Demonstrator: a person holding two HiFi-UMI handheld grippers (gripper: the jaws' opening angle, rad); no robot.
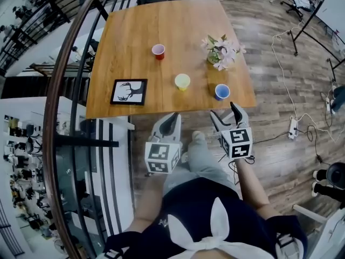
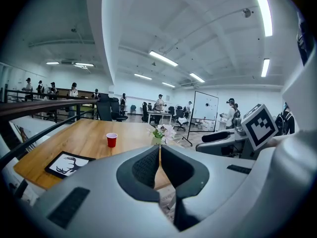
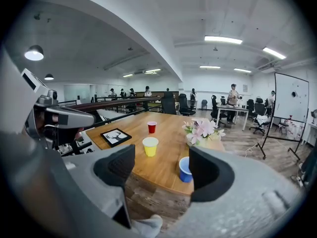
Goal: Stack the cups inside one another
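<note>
1. While all 3 cups stand apart on the tabletop [image 1: 135, 42], nothing is stacked yet. The step in hand looks like the approach for a 1st pick.
2. The red cup [image 1: 158, 51] stands well to the left of the flowers [image 1: 222, 52]. The yellow cup [image 1: 182, 81] is left of the flowers and nearer the person. The blue cup [image 1: 222, 91] sits on the flowers' near side, close to the tabletop's edge.
3. The right tongs [image 1: 226, 114] are spread wide and empty, short of the tabletop's edge and on the flowers' near side. In the right gripper view the blue cup shows just inside their right jaw, untouched.
4. The left tongs [image 1: 170, 122] are pressed together with nothing between them, also short of the edge and left of the flowers.
5. Next, I judge, the right tongs should go forward and down until the blue cup's wall sits between the jaws, then close gently. A thin cup so near the edge could tip or crush. The left tongs must spread before they can take anything.
6. The left gripper view shows only the red cup and the flowers, because the tongs' own body hides the other 2 cups. The right gripper view cuts off the blue cup's right side behind a jaw. The flowers' pot is hard to make out, and I cannot tell whether the cups match in size.
</note>
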